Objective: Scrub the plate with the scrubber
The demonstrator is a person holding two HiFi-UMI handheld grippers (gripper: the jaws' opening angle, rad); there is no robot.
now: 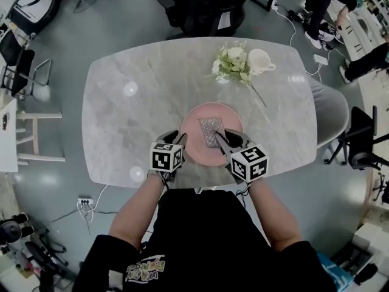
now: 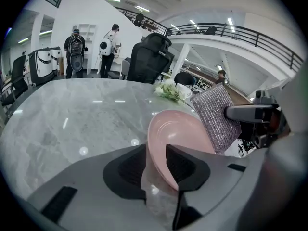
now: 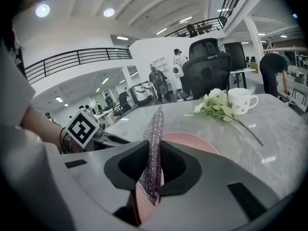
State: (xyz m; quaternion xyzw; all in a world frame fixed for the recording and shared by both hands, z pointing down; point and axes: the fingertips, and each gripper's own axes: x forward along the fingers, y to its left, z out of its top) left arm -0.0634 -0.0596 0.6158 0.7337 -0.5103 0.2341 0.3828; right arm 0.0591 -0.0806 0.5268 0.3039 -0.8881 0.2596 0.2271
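Plate (image 1: 197, 121) lies on table (image 1: 121, 117) near its 6 o'clock edge. Left gripper (image 1: 180, 139), at plate's 8 o'clock: jaws wide, plate rim between them, not clamped. Right gripper (image 1: 220, 137), at 5 o'clock: jaws clamped on scrubber (image 1: 210, 130), over plate centre

In the head view the near rim of the plate (image 1: 196, 140) is hidden under the left gripper (image 1: 181, 140) and the right gripper (image 1: 220, 137). In the right gripper view the pads cover the scrubber (image 3: 156, 126) where they clamp it, and the gripper's body hides most of the plate. The print on the mug (image 3: 242, 100) is too small to make out. In the left gripper view the right edge cuts off the right gripper
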